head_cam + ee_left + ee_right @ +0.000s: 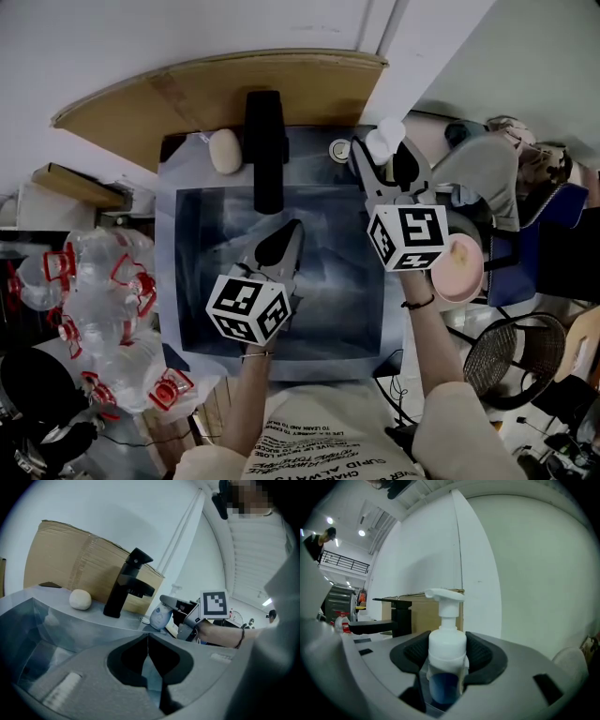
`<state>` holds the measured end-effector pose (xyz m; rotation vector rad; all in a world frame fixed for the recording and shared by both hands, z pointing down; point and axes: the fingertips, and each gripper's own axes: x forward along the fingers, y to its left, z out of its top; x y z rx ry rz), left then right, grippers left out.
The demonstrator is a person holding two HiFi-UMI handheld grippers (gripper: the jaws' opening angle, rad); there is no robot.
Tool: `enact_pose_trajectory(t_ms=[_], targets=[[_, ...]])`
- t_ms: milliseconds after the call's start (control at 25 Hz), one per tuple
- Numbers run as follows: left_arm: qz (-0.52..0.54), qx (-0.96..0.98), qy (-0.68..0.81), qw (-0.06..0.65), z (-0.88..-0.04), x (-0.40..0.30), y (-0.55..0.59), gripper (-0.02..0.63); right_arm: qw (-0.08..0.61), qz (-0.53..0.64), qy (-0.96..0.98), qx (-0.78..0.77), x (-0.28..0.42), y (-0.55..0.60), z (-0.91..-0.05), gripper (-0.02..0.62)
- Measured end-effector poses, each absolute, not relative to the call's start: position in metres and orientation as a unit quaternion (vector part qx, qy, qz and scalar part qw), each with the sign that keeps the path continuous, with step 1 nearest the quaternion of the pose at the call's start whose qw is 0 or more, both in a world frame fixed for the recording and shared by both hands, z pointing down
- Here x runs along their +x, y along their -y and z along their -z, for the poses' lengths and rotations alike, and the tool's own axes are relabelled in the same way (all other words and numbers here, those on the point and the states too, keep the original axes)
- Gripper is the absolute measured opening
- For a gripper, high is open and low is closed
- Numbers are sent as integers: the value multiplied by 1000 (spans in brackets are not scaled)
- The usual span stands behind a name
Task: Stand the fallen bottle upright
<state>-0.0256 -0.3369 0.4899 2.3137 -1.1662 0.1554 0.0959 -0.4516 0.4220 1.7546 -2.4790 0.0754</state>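
Left gripper clenched, nothing in it, over the sink basin near 6 o'clock. Right gripper grasping the white pump bottle at the sink's 1 o'clock corner. The bottle is upright with blue liquid in its lower part; can't tell if the base touches down. Black faucet at 12, pale oval lump at 11. Cardboard sheet behind.
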Motion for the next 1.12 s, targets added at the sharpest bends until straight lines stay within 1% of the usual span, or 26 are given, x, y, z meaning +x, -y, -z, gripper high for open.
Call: enact_pose_trajectory(t_ms=[480, 640, 680, 760, 1120], targets=[[-55, 854, 441, 270, -488, -32, 335, 25, 40, 9, 806, 590, 94, 449, -422, 235], [-55, 854, 441, 269, -486, -32, 334, 25, 61, 7, 809, 584, 91, 449, -429, 235], [-55, 854, 441, 269, -486, -32, 334, 25, 61, 1, 811, 582, 91, 448, -431, 243], [-54, 855, 440, 267, -484, -31, 333, 25, 53, -10, 814, 579, 91, 445, -433, 288], [-50, 864, 434, 250, -469, -27, 325, 25, 18, -25, 807, 590, 103, 423, -413, 288]])
